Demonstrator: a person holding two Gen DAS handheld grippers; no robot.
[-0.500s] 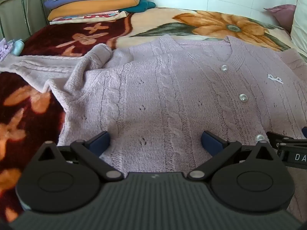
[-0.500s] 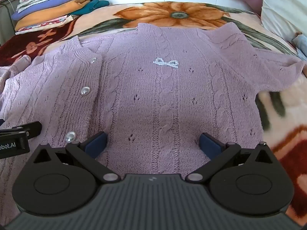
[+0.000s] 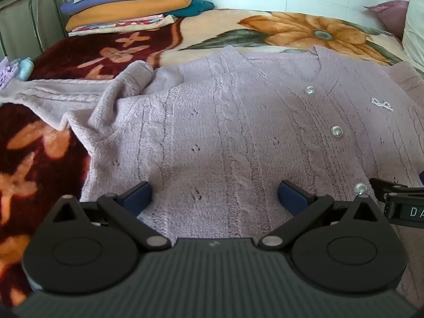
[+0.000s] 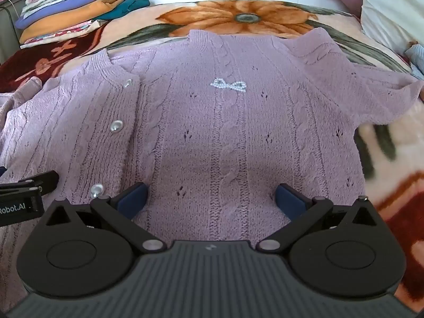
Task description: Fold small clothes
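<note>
Cardigan (image 4: 225,132) hem hidden behind left gripper (image 3: 214,198) and right gripper (image 4: 212,198), jaws apart.

- My right gripper (image 4: 212,196) is above the lower part of the lilac cardigan (image 4: 225,122), with its blue fingers (image 4: 132,196) wide apart and nothing between them.
- The cardigan lies flat and buttoned on the flower blanket (image 4: 238,16); a pearl bow (image 4: 228,84) is on its chest.
- My left gripper (image 4: 26,193) shows at the left edge.
- A pile of folded clothes (image 4: 74,8) is at the far left.

Cardigan (image 3: 238,132) hem behind the left claw (image 3: 214,196); right sleeve end off-frame.
</note>
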